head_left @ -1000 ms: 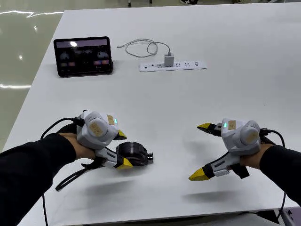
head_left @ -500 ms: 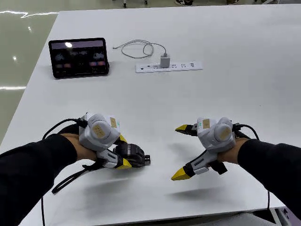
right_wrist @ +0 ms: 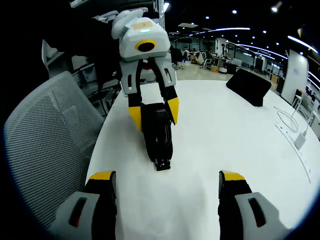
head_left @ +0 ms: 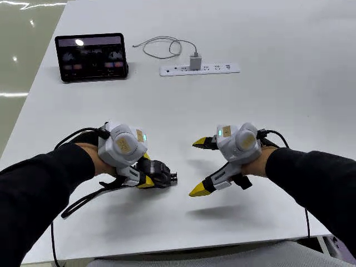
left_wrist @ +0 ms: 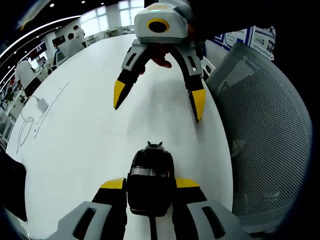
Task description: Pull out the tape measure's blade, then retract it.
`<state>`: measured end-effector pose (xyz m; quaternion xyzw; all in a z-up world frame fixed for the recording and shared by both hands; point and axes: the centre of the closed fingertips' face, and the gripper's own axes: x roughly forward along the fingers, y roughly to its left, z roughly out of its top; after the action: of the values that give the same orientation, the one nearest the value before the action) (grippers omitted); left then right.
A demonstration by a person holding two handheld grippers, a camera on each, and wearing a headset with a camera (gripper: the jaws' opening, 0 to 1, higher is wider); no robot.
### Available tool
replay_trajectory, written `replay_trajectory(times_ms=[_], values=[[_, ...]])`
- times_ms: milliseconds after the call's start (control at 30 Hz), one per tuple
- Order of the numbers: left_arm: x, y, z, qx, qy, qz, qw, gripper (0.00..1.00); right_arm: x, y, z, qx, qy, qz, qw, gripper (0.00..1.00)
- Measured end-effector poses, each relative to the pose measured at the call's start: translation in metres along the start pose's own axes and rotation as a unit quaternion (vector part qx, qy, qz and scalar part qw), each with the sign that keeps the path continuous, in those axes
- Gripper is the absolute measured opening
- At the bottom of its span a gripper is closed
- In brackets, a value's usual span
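The white-bodied, yellow-tipped left tool (head_left: 146, 171) is clamping the black, hard-cased tape measure (head_left: 160, 173) across its two flat sides. In the left gripper view the case is sitting squarely between the jaws, with its nose projecting forward past the tips. Whether the case is resting on the plain white desk (head_left: 250, 100) or being held just above it cannot be told.

Ahead of the left tool's jaws, the small metal blade hook (right_wrist: 162, 164) is protruding from the nose of the case, and no length of blade is showing, so the blade is judged fully wound in.

The matching right tool (head_left: 199, 167) is facing the left one with its jaws spread wide and holding nothing. The hook is lying near, in line with the gap between its tips, but not touching either tip.

Assessment: the case is likely rigid and moderately heavy, with smooth sides that may slip under a pull, so the side clamp is judged adequate only if firm. The blade is thin, springy steel that is liable to kink. The proper hold is the hook itself, pinched flat, and the spring return is expected to need restraint.
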<state>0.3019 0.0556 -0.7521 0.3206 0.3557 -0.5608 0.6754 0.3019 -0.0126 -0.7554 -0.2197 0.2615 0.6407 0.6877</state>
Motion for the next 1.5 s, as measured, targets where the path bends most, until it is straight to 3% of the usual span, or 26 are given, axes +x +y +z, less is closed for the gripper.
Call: replay_trajectory(times_ms=[167,433,533,633,700,1267,1333,1500], values=[[0.001,0.0,0.001,-0.014,-0.003,-0.008,0.9999,0.31,0.011,0.007,0.002,0.008,0.0,0.016,0.9998,0.65],[0.001,-0.004,0.0,0.003,0.017,-0.006,0.9998,0.3,0.028,0.007,0.004,-0.012,0.011,0.022,0.9996,0.51],[0.002,-0.004,-0.001,0.01,0.025,-0.007,0.9996,0.3,0.034,0.001,0.003,-0.023,0.017,0.011,0.9995,0.44],[0.002,-0.002,-0.001,0.01,0.027,-0.012,0.9995,0.3,0.038,0.004,0.003,-0.024,0.023,0.024,0.9992,0.37],[0.002,-0.002,-0.001,0.011,0.028,-0.014,0.9995,0.3,0.041,0.005,-0.002,-0.036,0.038,0.031,0.9982,0.35],[0.003,-0.003,-0.003,0.001,0.027,-0.01,0.9996,0.31,0.051,0.007,-0.009,-0.038,0.064,0.034,0.9966,0.12],[0.002,-0.003,-0.003,-0.001,0.023,-0.01,0.9997,0.31,0.052,0.007,-0.006,-0.059,0.063,0.036,0.9956,0.12],[0.004,-0.002,-0.003,0.003,0.021,-0.012,0.9997,0.31,0.053,0.007,-0.004,-0.05,0.076,0.037,0.9952,0.12]])
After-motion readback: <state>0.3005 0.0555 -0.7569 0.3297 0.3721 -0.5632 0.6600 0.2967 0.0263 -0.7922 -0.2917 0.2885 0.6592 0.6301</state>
